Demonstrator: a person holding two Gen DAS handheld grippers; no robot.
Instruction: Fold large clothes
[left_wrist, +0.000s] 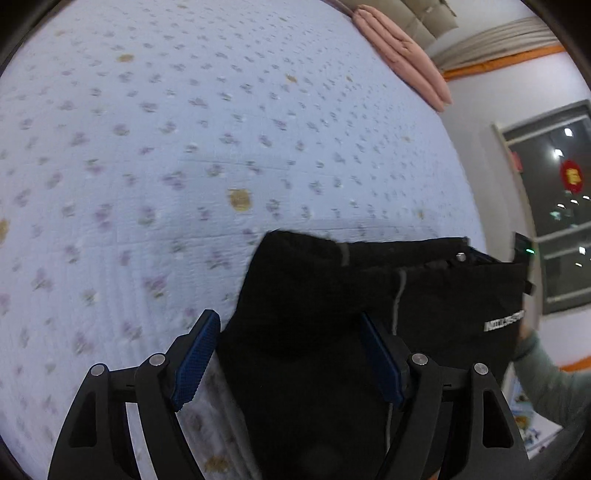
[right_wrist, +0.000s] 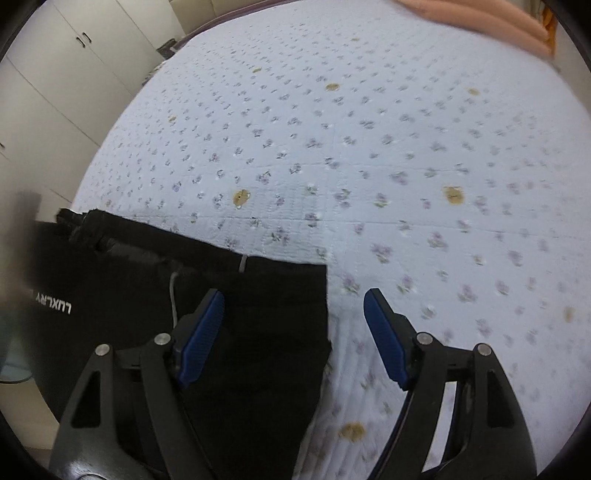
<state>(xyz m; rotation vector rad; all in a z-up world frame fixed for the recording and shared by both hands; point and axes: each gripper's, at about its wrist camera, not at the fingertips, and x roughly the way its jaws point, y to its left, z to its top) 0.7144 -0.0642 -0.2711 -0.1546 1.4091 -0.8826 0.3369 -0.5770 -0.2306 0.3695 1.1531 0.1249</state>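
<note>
A black garment (left_wrist: 314, 325) with white lettering lies folded at the near edge of the bed; it also shows in the right wrist view (right_wrist: 240, 332). My left gripper (left_wrist: 288, 354) is open, its blue pads on either side of the garment's left part, just above it. My right gripper (right_wrist: 293, 332) is open over the garment's right edge, one pad over the cloth, the other over the bedspread. Neither holds anything. The other gripper and a green-sleeved arm (left_wrist: 546, 376) show at the right of the left wrist view.
The bed carries a pale blue quilted floral bedspread (left_wrist: 184, 147), also in the right wrist view (right_wrist: 369, 147). A folded pink blanket (left_wrist: 402, 55) lies at the far edge. White wardrobes (right_wrist: 55, 74) stand to the left, a dark window (left_wrist: 554, 203) to the right.
</note>
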